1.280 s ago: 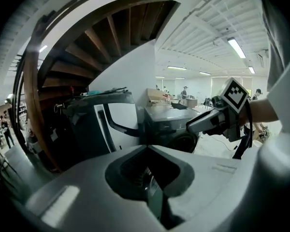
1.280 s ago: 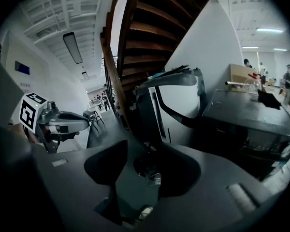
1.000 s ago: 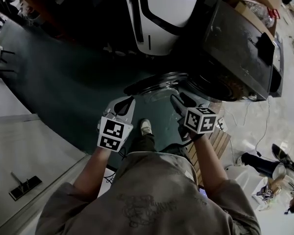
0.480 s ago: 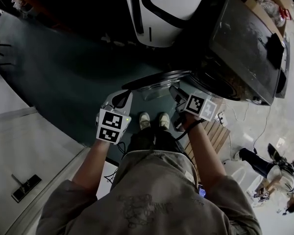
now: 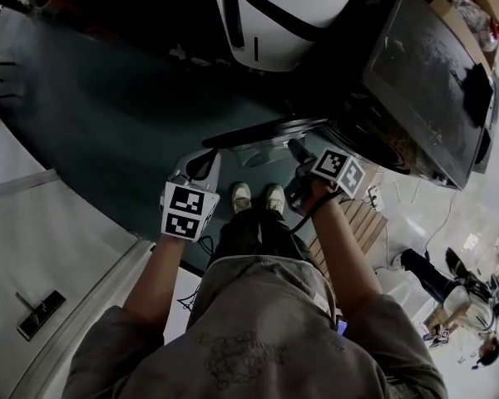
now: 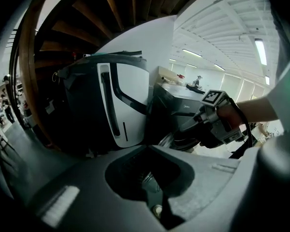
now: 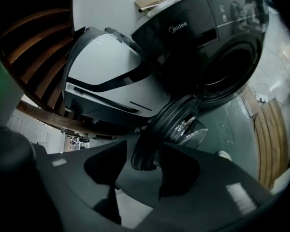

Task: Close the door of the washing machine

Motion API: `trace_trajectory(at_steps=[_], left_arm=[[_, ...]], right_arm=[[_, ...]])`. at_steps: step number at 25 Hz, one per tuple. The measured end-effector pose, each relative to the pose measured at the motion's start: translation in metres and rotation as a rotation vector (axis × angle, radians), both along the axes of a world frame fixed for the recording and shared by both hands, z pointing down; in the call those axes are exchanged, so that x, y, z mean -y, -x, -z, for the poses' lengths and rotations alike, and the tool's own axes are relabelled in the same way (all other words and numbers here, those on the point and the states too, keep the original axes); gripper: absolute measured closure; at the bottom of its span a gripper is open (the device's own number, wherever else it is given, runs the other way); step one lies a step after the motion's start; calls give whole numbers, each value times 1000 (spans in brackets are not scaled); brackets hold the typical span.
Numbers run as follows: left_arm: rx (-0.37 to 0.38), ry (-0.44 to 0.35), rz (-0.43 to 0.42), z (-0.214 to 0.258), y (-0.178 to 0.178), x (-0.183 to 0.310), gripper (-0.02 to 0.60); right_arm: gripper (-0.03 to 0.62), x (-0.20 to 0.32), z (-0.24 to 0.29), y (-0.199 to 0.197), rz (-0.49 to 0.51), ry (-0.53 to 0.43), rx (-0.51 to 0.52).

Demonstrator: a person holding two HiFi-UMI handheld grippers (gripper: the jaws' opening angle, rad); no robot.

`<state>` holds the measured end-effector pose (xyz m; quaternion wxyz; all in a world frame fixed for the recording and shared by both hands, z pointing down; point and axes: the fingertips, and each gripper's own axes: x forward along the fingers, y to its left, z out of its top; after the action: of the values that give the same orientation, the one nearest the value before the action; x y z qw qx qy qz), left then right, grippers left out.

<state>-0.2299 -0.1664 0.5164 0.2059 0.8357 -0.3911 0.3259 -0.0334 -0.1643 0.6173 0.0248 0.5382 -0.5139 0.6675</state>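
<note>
Left gripper (image 6: 148, 150): its grey jaws fill the lower frame, tips together, nothing between them.
Right gripper (image 6: 184, 128): at right, held in a hand (image 6: 234, 116), marker cube (image 6: 213, 97) on top, jaws pointing left.
Door (image 6: 167, 139): only a curved shiny rim shows, just under the right gripper's tips.
Washing machine (image 6: 171, 105): dark, mid-frame.
White-panelled unit (image 6: 128, 105): just beside it, left.
Wooden beams (image 6: 111, 8): overhead, fanning out.
</note>
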Motion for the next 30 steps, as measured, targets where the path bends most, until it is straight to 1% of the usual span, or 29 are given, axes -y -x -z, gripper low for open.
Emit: trace_trajectory(at_steps=[2,6,11,20,24,26,30], left_arm=[[0,5,0,-4,0,2,581],[7,11,-3,-11,-2,5,581],[2,25,15,-21,-2,8,581],[-2,56,38,-33,3,2,581],[-4,63,52,-36,7,3,581],[-3,61,56,-37,7,5,581],[-3,62,66,-37,11,6,581]], right_arm=[[361,5,-6,3,-39,27,37],[358,14,-21,14,-139,95,147],[356,28,-38,27,-182,143,179],[355,43,-71,36,-231,250,141],[362,41,-89,36,-238,301,95],[327,41,-96,35,-234,313,72],[317,44,-102,38,-241,325,57]])
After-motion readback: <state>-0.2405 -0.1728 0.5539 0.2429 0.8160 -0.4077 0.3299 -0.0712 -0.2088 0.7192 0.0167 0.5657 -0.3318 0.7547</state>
